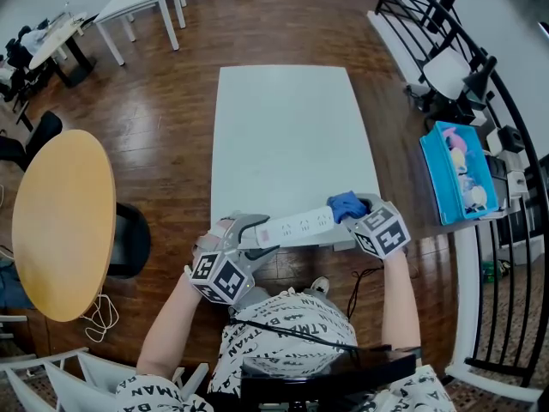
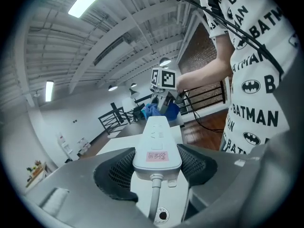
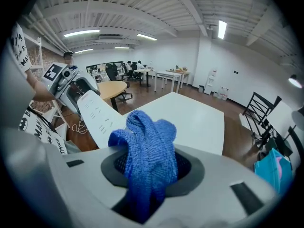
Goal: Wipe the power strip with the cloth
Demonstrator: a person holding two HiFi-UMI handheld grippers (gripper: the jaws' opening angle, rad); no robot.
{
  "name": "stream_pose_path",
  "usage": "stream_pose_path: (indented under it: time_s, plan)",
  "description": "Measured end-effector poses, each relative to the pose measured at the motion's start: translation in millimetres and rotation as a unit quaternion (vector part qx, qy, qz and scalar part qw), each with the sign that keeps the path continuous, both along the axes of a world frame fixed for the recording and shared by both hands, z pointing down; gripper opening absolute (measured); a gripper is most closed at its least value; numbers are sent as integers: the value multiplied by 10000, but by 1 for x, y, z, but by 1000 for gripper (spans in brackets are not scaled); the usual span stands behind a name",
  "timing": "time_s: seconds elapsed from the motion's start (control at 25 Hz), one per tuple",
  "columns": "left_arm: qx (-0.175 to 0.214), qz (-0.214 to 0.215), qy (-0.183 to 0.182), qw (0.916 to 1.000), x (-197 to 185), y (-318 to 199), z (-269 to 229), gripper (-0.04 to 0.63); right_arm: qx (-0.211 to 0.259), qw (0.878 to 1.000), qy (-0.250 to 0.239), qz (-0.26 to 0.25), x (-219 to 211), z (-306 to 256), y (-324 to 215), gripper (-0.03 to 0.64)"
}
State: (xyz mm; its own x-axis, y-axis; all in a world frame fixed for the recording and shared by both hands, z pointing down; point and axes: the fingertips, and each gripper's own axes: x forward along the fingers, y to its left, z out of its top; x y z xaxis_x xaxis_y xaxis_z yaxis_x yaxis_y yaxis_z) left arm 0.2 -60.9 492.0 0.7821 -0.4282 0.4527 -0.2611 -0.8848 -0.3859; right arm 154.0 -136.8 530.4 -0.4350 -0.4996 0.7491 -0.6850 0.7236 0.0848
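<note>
A long white power strip [image 1: 296,227] is held level above the near edge of the white table [image 1: 287,136]. My left gripper [image 1: 249,234] is shut on its cord end; in the left gripper view the strip [image 2: 156,144] sits clamped between both pads, its cable [image 2: 154,198] running toward the camera. My right gripper [image 1: 358,217] is shut on a blue knitted cloth [image 1: 346,204], which rests against the strip's far end. The right gripper view has the cloth [image 3: 147,160] bunched between the jaws, with the strip [image 3: 97,118] just left of it.
A round wooden table [image 1: 64,221] stands at the left with a black chair [image 1: 129,239] beside it. At the right, a black railing [image 1: 506,187] and a blue bin [image 1: 459,174] of items. White desks [image 1: 141,7] stand at the far left.
</note>
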Motion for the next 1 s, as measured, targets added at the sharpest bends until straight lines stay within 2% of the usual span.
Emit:
stream_pose_path:
  time_s: [0.2,0.32,0.56,0.68,0.84,1.0]
  plan:
    - [-62,166,-59,9998,7,5,5,279,78,9999,85,-28,-3,-3,-4,141]
    - [-71,331,-60,9994,12,10,6,279,158,9998,-132,-11,-4,-11,-9,142]
    - [-262,471,41,9985,12,12,6,279,429,9982,44,-411,5,-41,-23,143]
    - [-257,523,36,9983,15,11,8,279,269,9940,360,-994,-11,-46,-19,143]
    - [-152,549,-57,9984,14,10,8,279,-261,9768,1118,-1809,-21,-21,2,143]
    - [-106,641,-163,9978,14,11,10,279,-592,9659,1270,-2178,-26,-11,11,142]
